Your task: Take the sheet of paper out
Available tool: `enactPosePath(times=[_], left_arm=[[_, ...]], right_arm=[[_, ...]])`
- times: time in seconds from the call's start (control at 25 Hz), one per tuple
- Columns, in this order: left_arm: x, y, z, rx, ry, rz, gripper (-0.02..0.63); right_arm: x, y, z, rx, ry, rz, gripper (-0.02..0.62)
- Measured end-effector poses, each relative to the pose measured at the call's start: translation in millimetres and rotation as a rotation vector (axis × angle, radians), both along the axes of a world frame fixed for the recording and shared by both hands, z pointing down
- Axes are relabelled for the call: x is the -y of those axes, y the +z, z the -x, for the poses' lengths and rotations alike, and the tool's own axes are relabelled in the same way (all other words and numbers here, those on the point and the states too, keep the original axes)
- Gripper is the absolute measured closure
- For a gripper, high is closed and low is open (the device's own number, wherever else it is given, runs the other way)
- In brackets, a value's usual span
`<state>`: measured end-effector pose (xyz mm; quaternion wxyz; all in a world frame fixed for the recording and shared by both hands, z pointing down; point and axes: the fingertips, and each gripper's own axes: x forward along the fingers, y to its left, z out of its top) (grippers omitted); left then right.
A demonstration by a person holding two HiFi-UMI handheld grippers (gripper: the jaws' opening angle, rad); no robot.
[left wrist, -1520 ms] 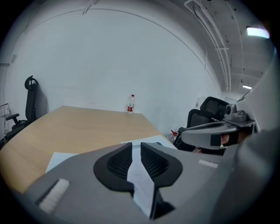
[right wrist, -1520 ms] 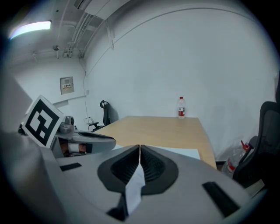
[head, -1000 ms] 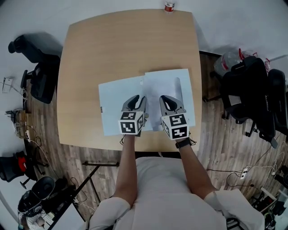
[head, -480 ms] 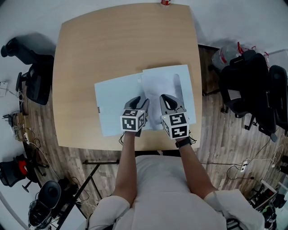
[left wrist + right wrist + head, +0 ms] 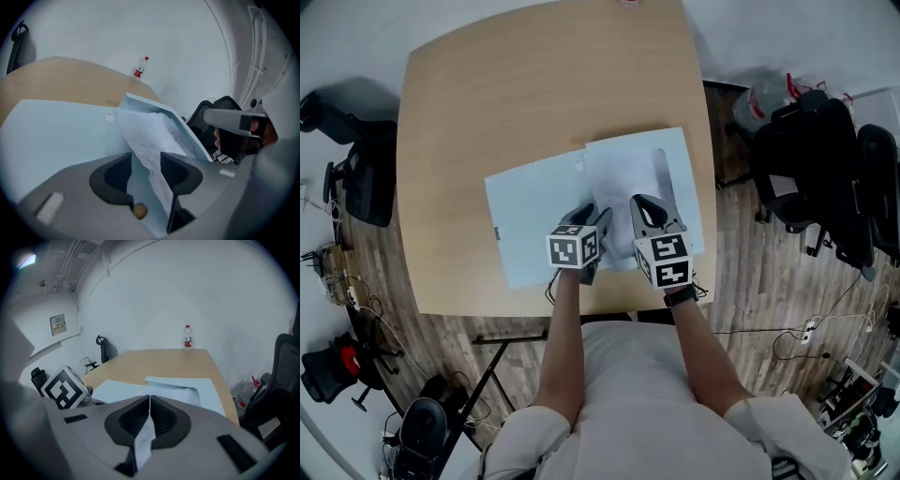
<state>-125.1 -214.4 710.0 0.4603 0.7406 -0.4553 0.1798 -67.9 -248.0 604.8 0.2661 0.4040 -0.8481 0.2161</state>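
While the right gripper clamps the paper's near edge, the left gripper has just been opening. Its jaws stand wide, with paper and folder lip loose between them. By my reading the pull-out is barely begun – the white, crumpled sheet lies largely inside the pale blue folder, flat on the table beyond both grippers.

An office; swivel chairs flank a wooden table; cables on floor.
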Motion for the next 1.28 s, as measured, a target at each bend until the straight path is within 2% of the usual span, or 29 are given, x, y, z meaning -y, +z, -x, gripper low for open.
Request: enactPosePath(times=[0.4,0.8,0.96,1.28], left_arm=[[-3.5,16.0,-9.8,-0.049,-0.007,0.090,0.426],[-2.6,17.5,-21.8,-0.080,0.023,0.100,0.431],[-4.1,18.0,-20.7,-0.049,0.023,0.095,0.528],[-6.2,15.8,-19.0,-0.066,0.017,0.101,0.588]], right_arm=[[-0.7,4.8,-0.2,0.004,0.015,0.019,0.581],[-0.8,3.8,-1.4,-0.003,0.025,0.012,0.581],[-3.1,3.4,-3.7,-0.009,0.023,0.010,0.581],[-8.5,2.0,-2.2,-0.011,0.017,0.007,0.581]])
